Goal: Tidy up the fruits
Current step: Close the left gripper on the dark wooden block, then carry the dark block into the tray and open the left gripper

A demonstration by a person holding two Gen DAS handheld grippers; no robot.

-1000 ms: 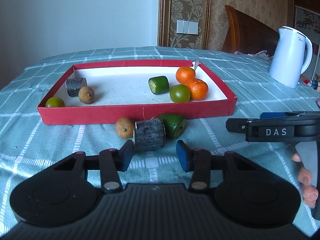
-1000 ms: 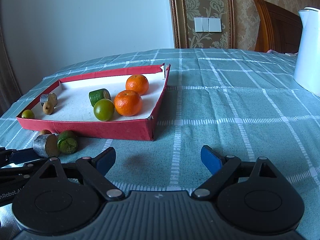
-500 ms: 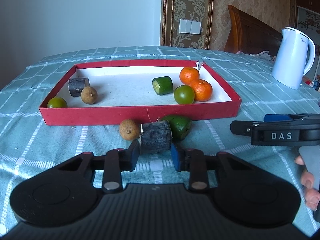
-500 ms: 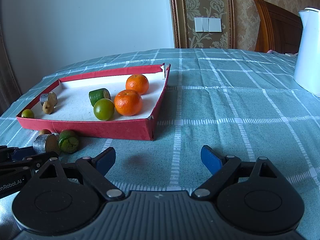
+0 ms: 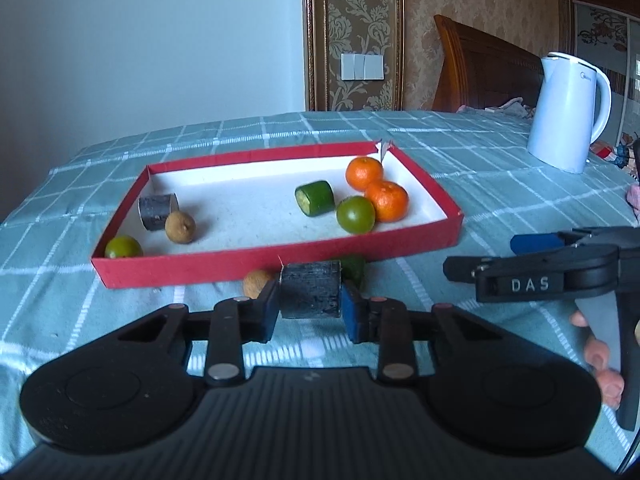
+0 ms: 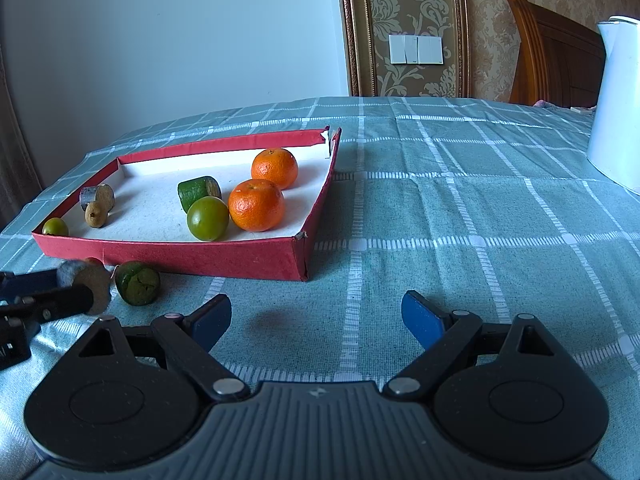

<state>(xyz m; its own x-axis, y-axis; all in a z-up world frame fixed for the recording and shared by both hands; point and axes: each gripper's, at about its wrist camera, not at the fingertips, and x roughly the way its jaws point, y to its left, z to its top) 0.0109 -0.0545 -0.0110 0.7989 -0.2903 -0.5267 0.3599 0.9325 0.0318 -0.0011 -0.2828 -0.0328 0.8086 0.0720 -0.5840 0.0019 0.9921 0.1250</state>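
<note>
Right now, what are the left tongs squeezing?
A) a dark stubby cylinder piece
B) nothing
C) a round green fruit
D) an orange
A: the left tongs have just been closing, and their blue pads now press both sides of the dark stubby cylinder piece, just outside the red tray.

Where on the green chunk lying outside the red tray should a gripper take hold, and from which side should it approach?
Grip the green chunk across its rounded skin sides, coming from above. It lies on its side near the tray wall, cut face towards the right wrist camera. The left gripper, closed on the dark cylinder, crowds one side, so a level approach looks cramped.
</note>
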